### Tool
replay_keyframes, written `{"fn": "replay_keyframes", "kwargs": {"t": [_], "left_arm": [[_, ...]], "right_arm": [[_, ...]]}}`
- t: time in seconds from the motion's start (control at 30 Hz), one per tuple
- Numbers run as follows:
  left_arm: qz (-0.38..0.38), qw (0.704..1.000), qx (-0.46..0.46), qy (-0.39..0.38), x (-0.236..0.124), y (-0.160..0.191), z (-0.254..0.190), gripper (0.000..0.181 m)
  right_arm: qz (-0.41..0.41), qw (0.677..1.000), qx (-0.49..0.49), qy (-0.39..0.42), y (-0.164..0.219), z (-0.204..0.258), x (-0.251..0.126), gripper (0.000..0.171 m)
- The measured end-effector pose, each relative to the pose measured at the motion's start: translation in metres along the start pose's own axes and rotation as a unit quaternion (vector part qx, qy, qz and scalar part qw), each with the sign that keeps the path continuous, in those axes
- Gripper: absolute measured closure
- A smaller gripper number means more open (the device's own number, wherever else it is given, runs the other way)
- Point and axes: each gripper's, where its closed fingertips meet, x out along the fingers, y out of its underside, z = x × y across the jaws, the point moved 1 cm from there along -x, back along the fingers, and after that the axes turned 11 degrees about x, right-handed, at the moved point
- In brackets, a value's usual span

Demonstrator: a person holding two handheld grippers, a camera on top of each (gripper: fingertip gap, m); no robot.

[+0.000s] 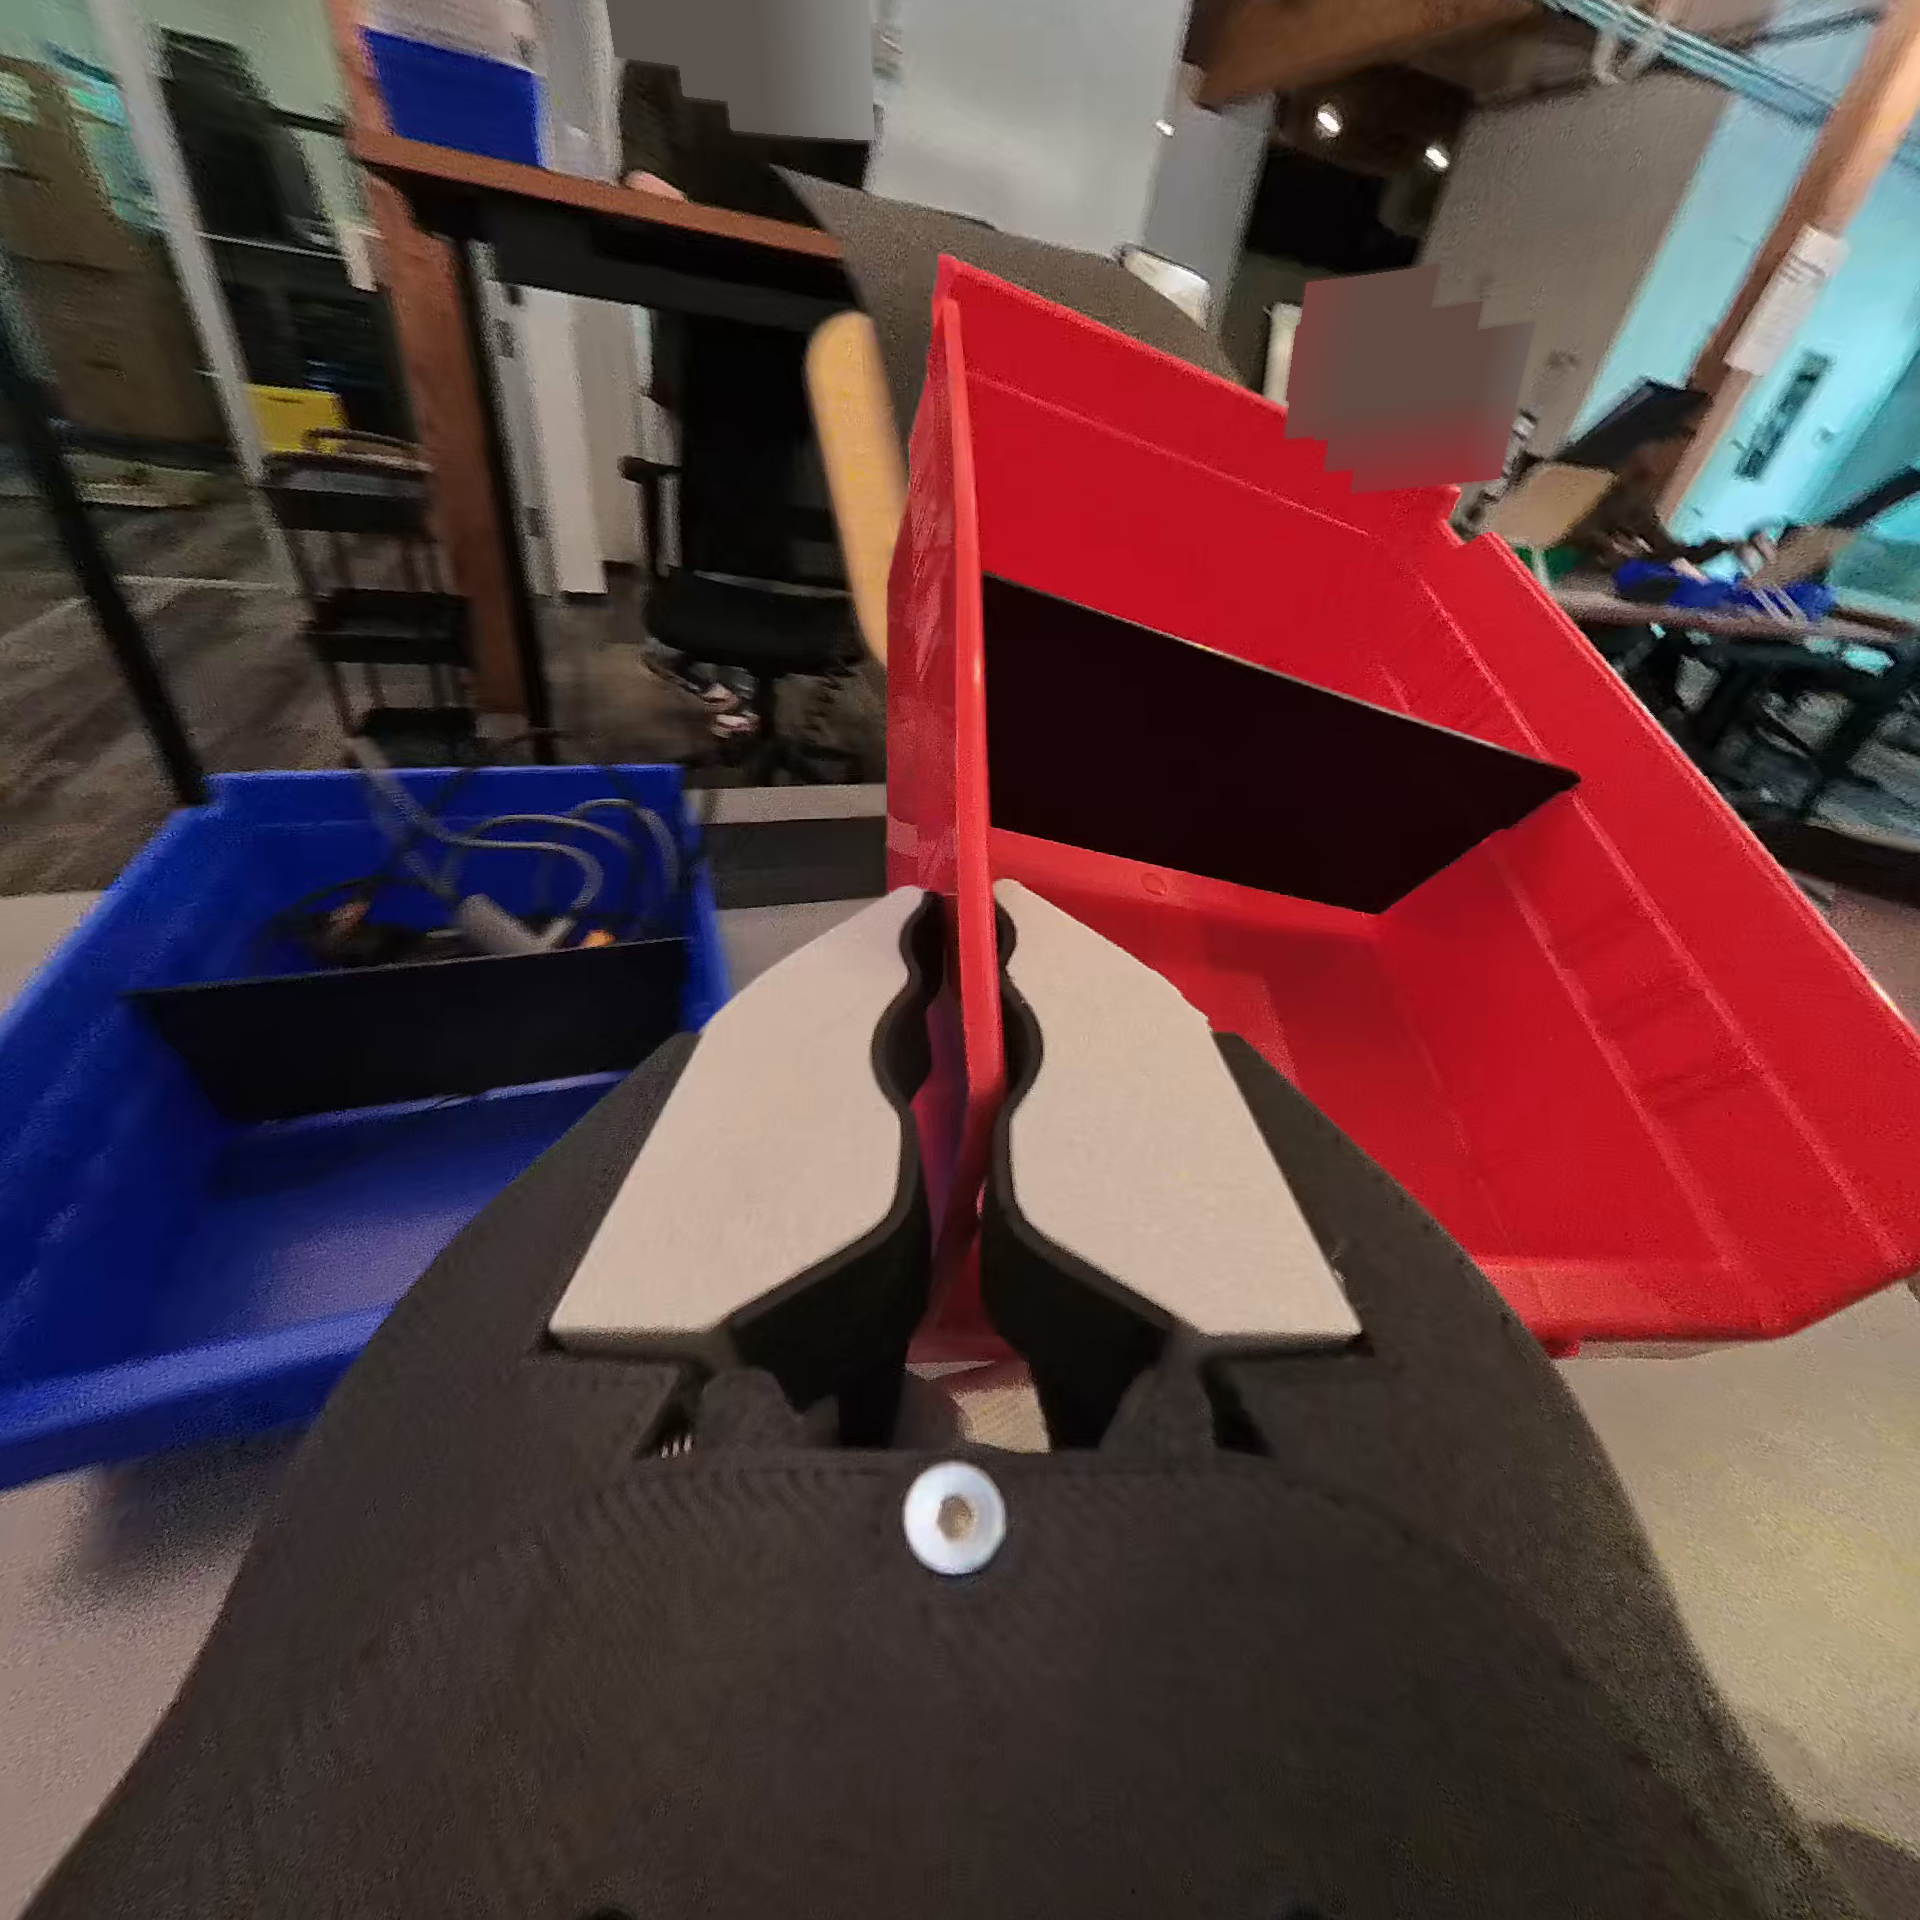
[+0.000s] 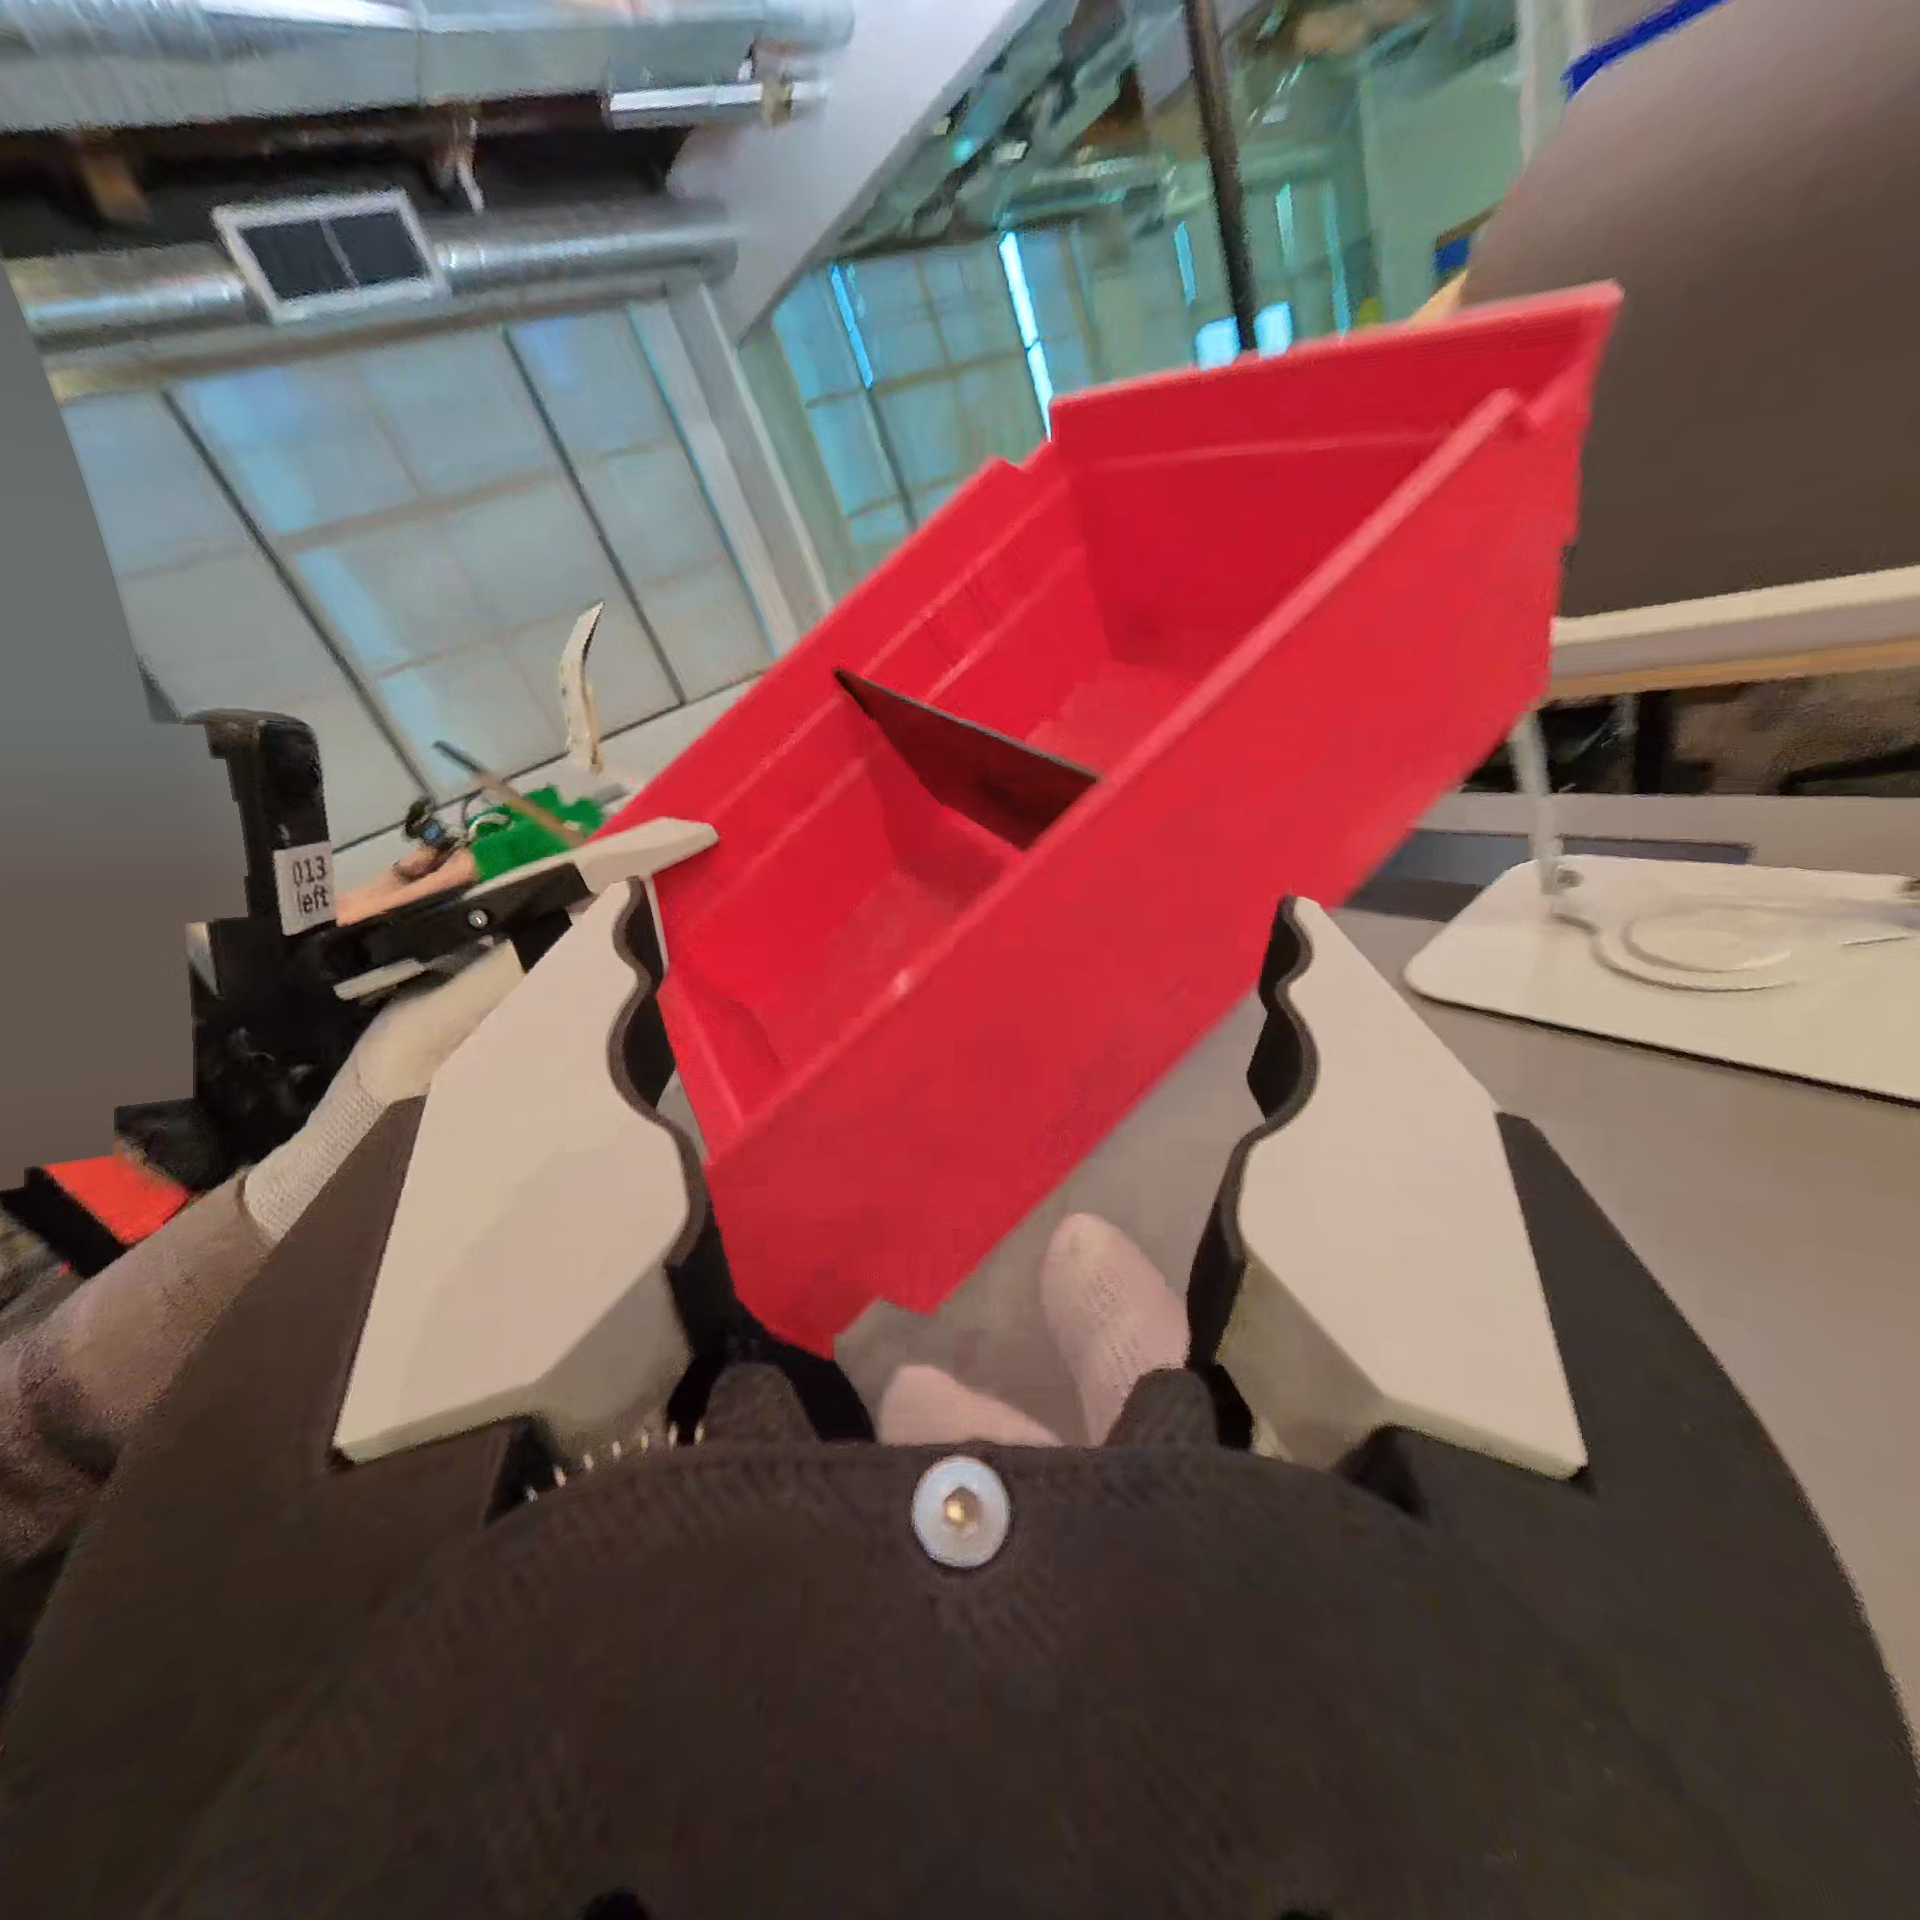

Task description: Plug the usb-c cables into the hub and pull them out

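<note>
My left gripper (image 1: pixel 961 904) is shut on the side wall of a red bin (image 1: pixel 1455 1039) and holds it tilted above the table. The bin has a black divider (image 1: pixel 1247 748) and looks empty. Cables (image 1: pixel 540 862) and a grey hub-like piece (image 1: pixel 499 925) lie in a blue bin (image 1: pixel 156 1195) to the left. My right gripper (image 2: pixel 966 914) is open, and the lower corner of the red bin (image 2: pixel 1039 1039) hangs between its fingers. The left gripper (image 2: pixel 644 844) shows at the bin's left wall in the right wrist view.
Gloved fingers (image 2: pixel 1112 1309) show under the red bin. A white lamp base (image 2: pixel 1662 966) sits on the grey table (image 2: pixel 1714 1247) to the right. The blue bin has its own black divider (image 1: pixel 416 1018). Desks, chairs and shelves stand beyond the table. There is about 20 cm between the tips of the two grippers.
</note>
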Motion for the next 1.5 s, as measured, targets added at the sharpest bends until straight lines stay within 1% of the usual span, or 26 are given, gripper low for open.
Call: {"fn": "replay_keyframes", "kwargs": {"t": [0.1, 0.2, 0.33, 0.37, 0.43, 0.53, 0.63, 0.8, 0.9, 0.97, 1.03, 1.17, 1.3, 1.43, 1.5], "left_arm": [[0.014, 0.998, 0.028, 0.056, 0.031, -0.001, -0.051, 0.175], [0.023, 0.992, 0.018, 0.12, 0.063, 0.002, -0.102, 0.175], [0.041, 0.982, -0.002, 0.184, 0.107, 0.009, -0.163, 0.175], [0.044, 0.98, -0.007, 0.195, 0.118, 0.01, -0.177, 0.175], [0.049, 0.975, -0.008, 0.218, 0.141, 0.011, -0.207, 0.175], [0.06, 0.967, -0.007, 0.247, 0.177, 0.014, -0.251, 0.173], [0.067, 0.962, -0.027, 0.264, 0.214, 0.021, -0.291, 0.172], [0.084, 0.958, -0.05, 0.268, 0.264, 0.042, -0.346, 0.171], [0.09, 0.958, -0.061, 0.264, 0.283, 0.052, -0.371, 0.169], [0.094, 0.956, -0.068, 0.268, 0.291, 0.058, -0.386, 0.167], [0.103, 0.955, -0.076, 0.268, 0.297, 0.065, -0.398, 0.164], [0.123, 0.95, -0.102, 0.269, 0.306, 0.076, -0.415, 0.161], [0.121, 0.949, -0.12, 0.266, 0.308, 0.076, -0.43, 0.156], [0.132, 0.94, -0.156, 0.275, 0.309, 0.08, -0.45, 0.147], [0.143, 0.934, -0.167, 0.282, 0.308, 0.085, -0.463, 0.134]], "right_arm": [[-0.045, 0.998, 0.0, 0.033, -0.018, -0.011, -0.036, 0.055], [-0.064, 0.995, -0.012, 0.078, -0.025, -0.027, -0.067, 0.052], [-0.09, 0.983, -0.031, 0.16, -0.045, -0.065, -0.105, 0.044], [-0.098, 0.979, -0.028, 0.175, -0.052, -0.076, -0.116, 0.047], [-0.101, 0.971, -0.035, 0.212, -0.062, -0.102, -0.135, 0.047], [-0.091, 0.959, -0.035, 0.267, -0.074, -0.143, -0.162, 0.043], [-0.088, 0.949, -0.037, 0.301, -0.09, -0.182, -0.185, 0.042], [-0.072, 0.932, -0.039, 0.352, -0.108, -0.248, -0.217, 0.047], [-0.05, 0.926, -0.035, 0.374, -0.109, -0.284, -0.232, 0.048], [-0.033, 0.921, -0.026, 0.386, -0.105, -0.305, -0.242, 0.045], [-0.023, 0.92, -0.015, 0.39, -0.101, -0.323, -0.25, 0.047], [-0.011, 0.919, -0.01, 0.393, -0.103, -0.347, -0.262, 0.054], [0.014, 0.918, -0.022, 0.397, -0.112, -0.368, -0.268, 0.058], [0.04, 0.911, -0.034, 0.41, -0.125, -0.394, -0.278, 0.067], [0.049, 0.91, -0.034, 0.41, -0.135, -0.407, -0.281, 0.068]]}}
